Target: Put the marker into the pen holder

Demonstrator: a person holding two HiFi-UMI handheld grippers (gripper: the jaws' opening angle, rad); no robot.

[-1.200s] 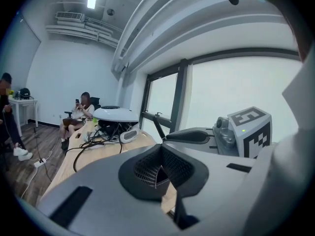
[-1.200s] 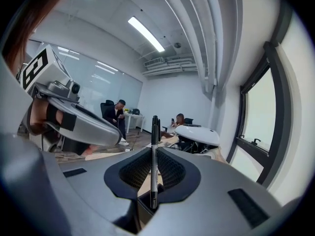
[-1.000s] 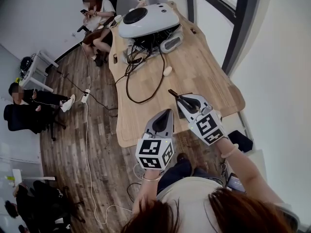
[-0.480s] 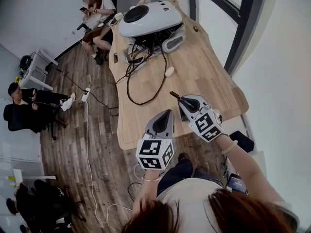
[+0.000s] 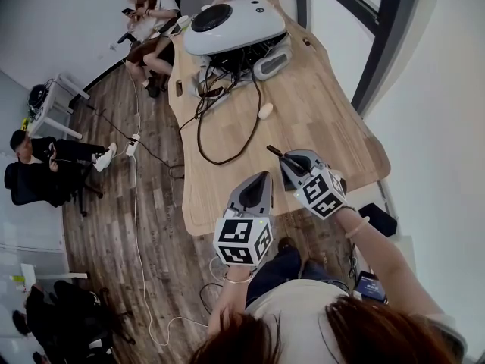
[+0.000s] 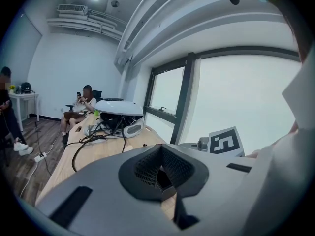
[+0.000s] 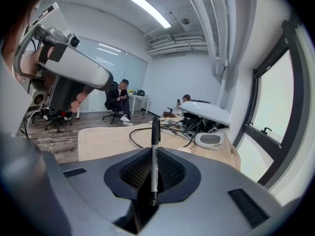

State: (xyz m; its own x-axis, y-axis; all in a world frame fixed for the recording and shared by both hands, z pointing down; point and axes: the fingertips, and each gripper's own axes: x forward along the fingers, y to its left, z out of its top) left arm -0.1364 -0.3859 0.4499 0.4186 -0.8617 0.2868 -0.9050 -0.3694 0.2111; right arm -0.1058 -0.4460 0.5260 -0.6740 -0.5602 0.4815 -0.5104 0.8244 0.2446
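**Item record: two hand-held grippers at the near edge of the table, marker in the right**

Head view.
- Table point(image 5: 318, 120): its near edge crosses under my left gripper point(image 5: 260, 179). My right gripper point(image 5: 286, 160) hangs over the wood near the right-hand corner.
- Open room: bare wood from 12 to 2 o'clock of both tools.
- The cable loop point(image 5: 203, 131) lies at 11 o'clock and the white domed device point(image 5: 235, 25) beyond it at the far end.
- The dark window frame point(image 5: 375, 48) bounds the 3 o'clock side, and floor lies at 9 o'clock.
- Left forearm point(image 5: 227, 298): rises from 6 o'clock, close to my body, tool nose toward 12.
- Right forearm point(image 5: 375, 252): reaches in from 5 o'clock and is stretched further out, tool nose toward 10.
- Marker point(image 5: 273, 152): dark tip juts from the right gripper toward 10 o'clock, above the tabletop.

Left gripper view.
- Left gripper point(image 6: 160, 173): jaws drawn together, nothing between the pads.
- The table point(image 6: 98, 151) runs away at 10 o'clock, and window glass fills 1 to 3 o'clock.
- The right tool's marker cube point(image 6: 225, 141) sits just beside at 3 o'clock.

Right gripper view.
- Right gripper point(image 7: 152, 183): jaws closed on the marker point(image 7: 154, 151).
- The marker stands straight along the jaw line, its capped end clear of the pads toward 12.
- The table point(image 7: 108, 136) has bare wood at 10 to 12 o'clock, with the cables and domed device point(image 7: 206, 113) at 1 o'clock.
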